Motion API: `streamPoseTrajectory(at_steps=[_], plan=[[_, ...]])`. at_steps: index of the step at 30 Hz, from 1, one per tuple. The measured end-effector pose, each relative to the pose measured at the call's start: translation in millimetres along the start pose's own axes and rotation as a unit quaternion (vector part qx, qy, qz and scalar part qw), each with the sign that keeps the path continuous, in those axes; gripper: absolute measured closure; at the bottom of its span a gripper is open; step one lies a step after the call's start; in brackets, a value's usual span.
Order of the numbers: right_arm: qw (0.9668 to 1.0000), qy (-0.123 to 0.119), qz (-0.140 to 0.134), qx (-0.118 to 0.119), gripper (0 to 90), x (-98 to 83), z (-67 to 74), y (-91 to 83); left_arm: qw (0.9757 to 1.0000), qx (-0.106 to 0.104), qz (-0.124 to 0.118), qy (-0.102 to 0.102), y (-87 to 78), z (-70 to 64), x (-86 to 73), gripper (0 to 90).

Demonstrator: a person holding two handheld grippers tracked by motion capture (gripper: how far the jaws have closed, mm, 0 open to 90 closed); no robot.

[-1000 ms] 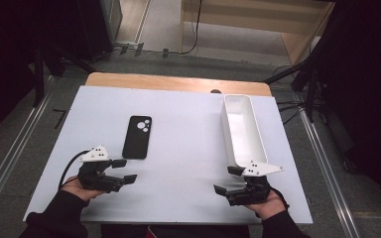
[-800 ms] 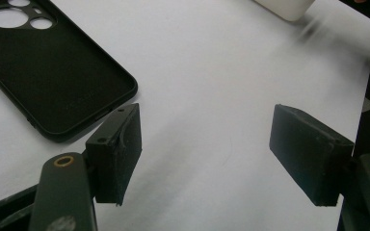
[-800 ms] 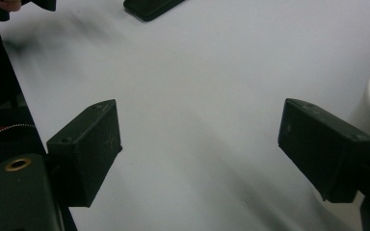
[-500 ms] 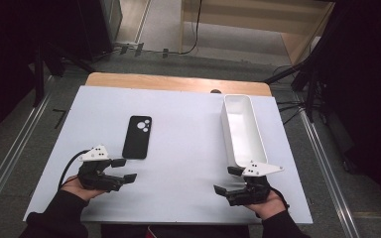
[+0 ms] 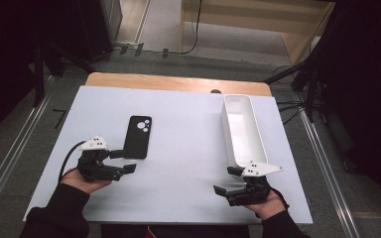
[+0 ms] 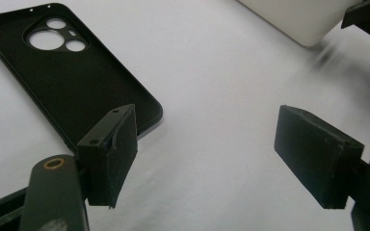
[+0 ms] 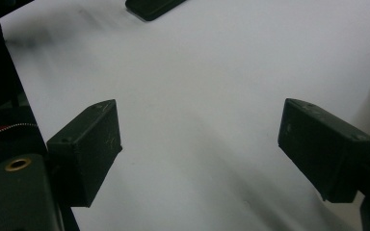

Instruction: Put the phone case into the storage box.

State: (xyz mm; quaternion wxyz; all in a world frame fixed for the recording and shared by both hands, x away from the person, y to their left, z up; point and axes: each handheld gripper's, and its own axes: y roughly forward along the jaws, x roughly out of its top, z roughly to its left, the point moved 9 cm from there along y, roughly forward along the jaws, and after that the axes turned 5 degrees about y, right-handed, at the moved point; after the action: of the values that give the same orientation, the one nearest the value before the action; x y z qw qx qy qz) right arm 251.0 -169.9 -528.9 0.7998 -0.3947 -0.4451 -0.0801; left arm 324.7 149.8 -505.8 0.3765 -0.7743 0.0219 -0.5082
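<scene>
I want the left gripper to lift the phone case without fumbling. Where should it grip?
Probably the near short end of the phone case, coming in low from the left gripper side: it lies flat, open side up, so only its thin raised rim offers the jaws purchase.

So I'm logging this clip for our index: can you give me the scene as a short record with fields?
surface: white table
phone case: black phone case, flat, camera cutouts at its far end
bin: white bin, right side, nothing seen inside
left gripper: open, holding nothing, beside the case's near end
right gripper: open, holding nothing, near the bin's near end
</scene>
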Motion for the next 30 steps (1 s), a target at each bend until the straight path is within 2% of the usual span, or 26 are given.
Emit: streamPoseTrajectory(at_steps=[10,11,14,25,28,30], plan=[[1.0000,-0.003,-0.001,0.002,13.6,0.3,0.2,0.7,0.9999,0.010,0.007,0.004,4.4,7.0,10.1,23.1],[1.0000,-0.003,-0.001,0.003,13.5,0.4,0.7,0.9,0.9999,0.010,0.005,0.000,5.4,8.2,11.4,23.2],[1.0000,-0.002,0.000,0.005,13.6,0.4,1.9,1.0,0.9999,0.008,0.007,-0.003,5.6,10.4,12.3,27.3],[1.0000,-0.002,0.002,0.005,13.6,0.1,2.0,1.4,0.9996,0.025,0.004,0.009,19.0,29.1,30.0,27.2],[1.0000,-0.003,0.002,0.005,13.6,0.1,2.2,1.4,0.9996,0.025,0.006,0.008,20.6,32.9,33.5,27.2],[1.0000,-0.002,0.003,0.006,13.6,0.1,2.4,1.6,0.9995,0.032,0.000,0.005,23.6,39.2,39.2,27.2]])
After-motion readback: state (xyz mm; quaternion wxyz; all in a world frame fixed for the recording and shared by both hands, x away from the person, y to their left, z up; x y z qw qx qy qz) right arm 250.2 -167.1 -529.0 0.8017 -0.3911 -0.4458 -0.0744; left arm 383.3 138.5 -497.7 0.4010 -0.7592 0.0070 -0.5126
